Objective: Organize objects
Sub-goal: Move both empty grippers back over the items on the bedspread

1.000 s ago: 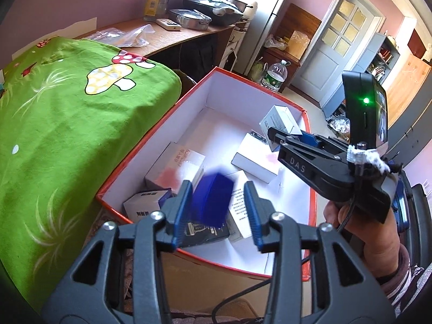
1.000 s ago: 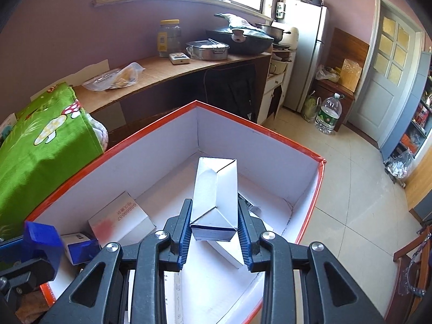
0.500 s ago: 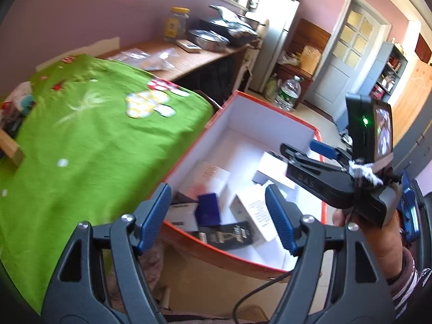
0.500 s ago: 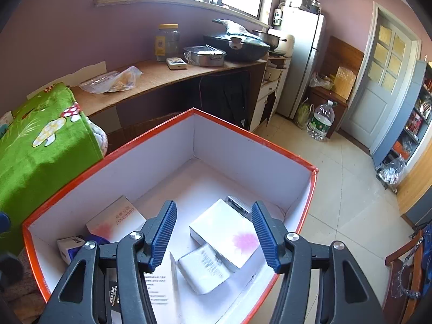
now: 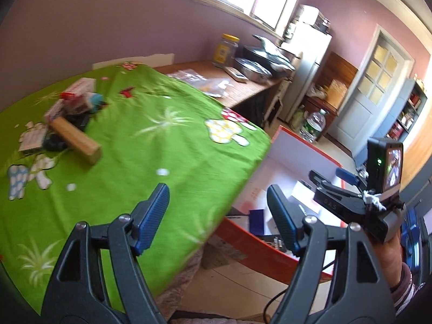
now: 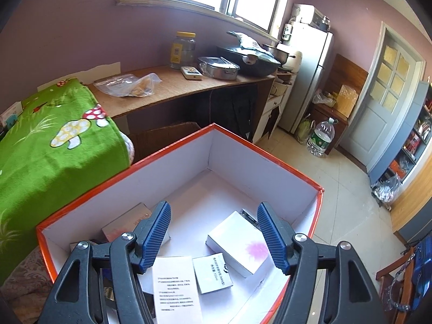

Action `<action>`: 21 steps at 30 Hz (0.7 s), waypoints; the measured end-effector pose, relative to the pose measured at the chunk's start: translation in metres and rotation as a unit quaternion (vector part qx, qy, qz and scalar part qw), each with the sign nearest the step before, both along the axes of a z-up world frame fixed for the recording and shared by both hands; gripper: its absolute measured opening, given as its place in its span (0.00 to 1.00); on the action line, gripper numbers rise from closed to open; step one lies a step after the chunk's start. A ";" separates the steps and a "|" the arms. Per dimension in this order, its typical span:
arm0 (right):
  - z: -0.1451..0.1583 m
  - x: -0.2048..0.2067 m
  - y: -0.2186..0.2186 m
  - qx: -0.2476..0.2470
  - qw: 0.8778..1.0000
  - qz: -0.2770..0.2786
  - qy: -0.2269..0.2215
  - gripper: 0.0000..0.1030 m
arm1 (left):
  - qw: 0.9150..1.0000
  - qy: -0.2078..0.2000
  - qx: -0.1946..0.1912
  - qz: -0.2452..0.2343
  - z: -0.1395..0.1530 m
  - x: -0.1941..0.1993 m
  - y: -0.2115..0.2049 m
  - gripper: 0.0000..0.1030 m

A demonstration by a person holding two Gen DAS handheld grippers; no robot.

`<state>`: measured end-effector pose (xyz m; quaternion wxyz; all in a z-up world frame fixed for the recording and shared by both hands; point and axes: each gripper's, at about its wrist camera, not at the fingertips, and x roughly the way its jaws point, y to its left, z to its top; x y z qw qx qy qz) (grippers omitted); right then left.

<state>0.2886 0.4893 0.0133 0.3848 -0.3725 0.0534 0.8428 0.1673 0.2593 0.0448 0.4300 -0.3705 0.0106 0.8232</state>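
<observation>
On the green blanket [image 5: 151,140], at about ten o'clock in the left wrist view, a small heap of items [image 5: 62,118] waits: a long tan box [image 5: 75,140], a red-and-white carton [image 5: 81,87], a flat white pack [image 5: 33,139] and several darker bits too blurred to count. These look like what is left to clear.

The left gripper [image 5: 218,216] hangs over the blanket's edge with its jaws wide and nothing between them; they have just been opening. Past it, at three o'clock, the orange-rimmed box [image 5: 259,245] shows a blue box [image 5: 256,220] lying inside.

The right gripper [image 6: 213,236] hovers over the same orange-rimmed box, jaws also wide and empty, having just been opening. Inside I count at least five things: a pinkish carton [image 6: 127,224] at nine o'clock, a printed leaflet [image 6: 175,286] at six, a small white box with dark lettering [image 6: 212,271], a larger white box with a pink mark [image 6: 239,245] at three, and a dark item at the lower left, partly hidden.

So the task seems partway done: several things boxed, a heap still out.
</observation>
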 end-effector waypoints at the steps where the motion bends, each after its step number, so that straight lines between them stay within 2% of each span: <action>1: 0.001 -0.002 -0.003 0.001 1.000 0.003 0.000 0.66 | 1.000 0.001 0.000 0.005 0.001 -0.003 -0.005 0.76; 15: 0.024 -0.041 -0.047 0.005 0.997 0.070 0.024 0.66 | 0.994 -0.028 0.012 0.109 -0.005 -0.060 -0.089 0.76; 21: 0.031 -0.065 -0.072 -0.006 0.993 0.114 0.032 0.66 | 0.990 -0.031 -0.007 0.138 -0.002 -0.090 -0.114 0.76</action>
